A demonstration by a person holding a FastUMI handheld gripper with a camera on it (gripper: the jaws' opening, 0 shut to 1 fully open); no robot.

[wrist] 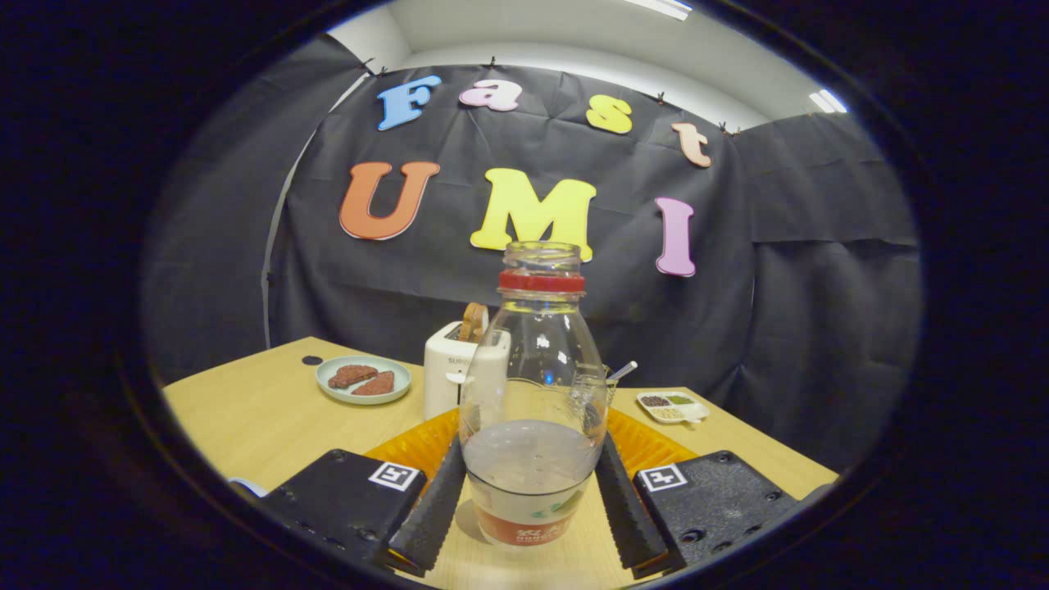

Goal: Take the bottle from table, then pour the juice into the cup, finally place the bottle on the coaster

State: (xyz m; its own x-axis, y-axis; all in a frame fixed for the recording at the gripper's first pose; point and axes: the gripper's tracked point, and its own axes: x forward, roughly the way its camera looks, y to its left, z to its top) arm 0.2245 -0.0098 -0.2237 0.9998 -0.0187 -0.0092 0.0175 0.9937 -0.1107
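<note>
The clear plastic bottle, uncapped with a red ring below its open neck, stands upright on the light wooden surface, between the two fingers of the gripper. The jaws stand narrow, one finger along each side of the bottle's lower body and touching it, so they hold the bottle. Cloudy liquid fills about the lower third of the bottle, above a red and white label band. Just behind the bottle lies an orange ribbed mat, spreading to both sides beyond the fingers. Further back stands a white toaster with a slice of bread rising from its slot. Beside the toaster sits a pale green round plate carrying two brown pieces of food. On the other side of the bottle rests a small white divided dish with dark and green contents.
</note>
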